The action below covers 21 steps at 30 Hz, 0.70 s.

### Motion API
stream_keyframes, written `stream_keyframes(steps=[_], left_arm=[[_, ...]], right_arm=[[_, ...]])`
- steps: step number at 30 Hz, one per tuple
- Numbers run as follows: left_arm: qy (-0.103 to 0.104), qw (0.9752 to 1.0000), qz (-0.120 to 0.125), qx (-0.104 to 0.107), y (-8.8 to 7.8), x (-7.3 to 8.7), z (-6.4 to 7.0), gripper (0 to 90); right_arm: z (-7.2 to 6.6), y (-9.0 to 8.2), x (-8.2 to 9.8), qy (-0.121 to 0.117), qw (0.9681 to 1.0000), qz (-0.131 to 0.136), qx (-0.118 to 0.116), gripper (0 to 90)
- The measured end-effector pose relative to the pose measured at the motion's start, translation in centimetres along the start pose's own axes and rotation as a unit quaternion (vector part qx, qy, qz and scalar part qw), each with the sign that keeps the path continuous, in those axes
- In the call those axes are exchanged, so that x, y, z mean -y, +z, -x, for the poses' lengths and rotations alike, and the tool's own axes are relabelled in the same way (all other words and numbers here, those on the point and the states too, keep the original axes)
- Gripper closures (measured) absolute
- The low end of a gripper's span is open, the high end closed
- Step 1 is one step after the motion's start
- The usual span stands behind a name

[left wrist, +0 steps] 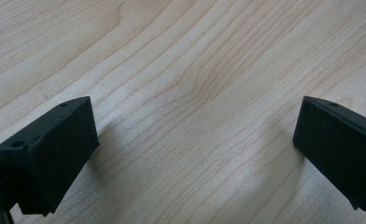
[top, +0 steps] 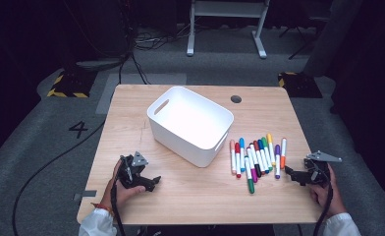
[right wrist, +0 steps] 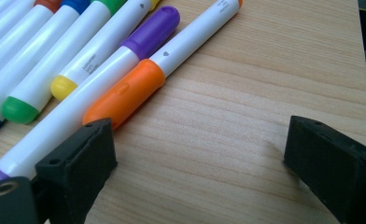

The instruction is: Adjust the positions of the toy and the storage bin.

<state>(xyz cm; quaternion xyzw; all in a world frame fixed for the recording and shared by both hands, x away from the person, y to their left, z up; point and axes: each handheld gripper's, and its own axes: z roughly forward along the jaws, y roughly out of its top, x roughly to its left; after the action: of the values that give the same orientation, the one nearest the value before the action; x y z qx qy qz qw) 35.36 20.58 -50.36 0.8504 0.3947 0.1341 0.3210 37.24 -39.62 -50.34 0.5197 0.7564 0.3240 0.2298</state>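
Observation:
Several coloured markers (top: 257,156) lie side by side on the wooden table (top: 195,191), right of a white bin (top: 190,124). My right gripper (top: 291,173) rests open on the table just right of the markers; in the right gripper view its jaws stand wide apart, with the orange-capped marker (right wrist: 125,93) and the purple-capped marker (right wrist: 151,30) lying beside the left jaw, nothing between them. My left gripper (top: 153,183) sits open near the front left of the table, over bare wood (left wrist: 190,116).
The bin is empty, with slot handles, in the table's middle. A round dark hole (top: 235,99) sits near the far edge. The table's right edge (right wrist: 365,70) is close to my right gripper. Cables and a white stand (top: 227,24) are on the floor beyond.

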Motion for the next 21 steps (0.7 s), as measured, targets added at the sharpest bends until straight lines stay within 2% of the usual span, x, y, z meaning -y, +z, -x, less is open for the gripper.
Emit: stream_keyframes(steps=[4,12,13,17,19,21], left_arm=[[0.000,1.0000,0.000,-0.001,0.0,0.0,0.0,0.1],[-0.001,1.0000,0.000,0.001,0.0,0.0,0.0,0.2],[-0.001,1.0000,0.001,0.000,0.0,0.0,0.0,0.3],[0.000,1.0000,0.001,0.000,0.0,0.0,0.0,0.4],[0.005,1.0000,0.001,0.000,0.0,0.0,0.0,0.4],[0.010,0.9999,0.008,0.008,-0.1,0.0,0.0,3.4]], right_arm=[[0.0,-0.1,0.1,-0.006,0.9999,0.001,-0.009,9.8],[0.1,-0.3,0.2,-0.008,1.0000,0.003,-0.005,12.0],[0.1,-0.5,0.3,-0.007,1.0000,0.005,-0.004,15.3],[0.2,-0.8,0.4,-0.021,0.9998,0.004,-0.001,15.7],[0.2,-1.0,0.3,-0.023,0.9997,0.003,-0.001,17.5],[0.1,-1.3,-0.1,-0.027,0.9995,0.015,-0.005,20.7]])
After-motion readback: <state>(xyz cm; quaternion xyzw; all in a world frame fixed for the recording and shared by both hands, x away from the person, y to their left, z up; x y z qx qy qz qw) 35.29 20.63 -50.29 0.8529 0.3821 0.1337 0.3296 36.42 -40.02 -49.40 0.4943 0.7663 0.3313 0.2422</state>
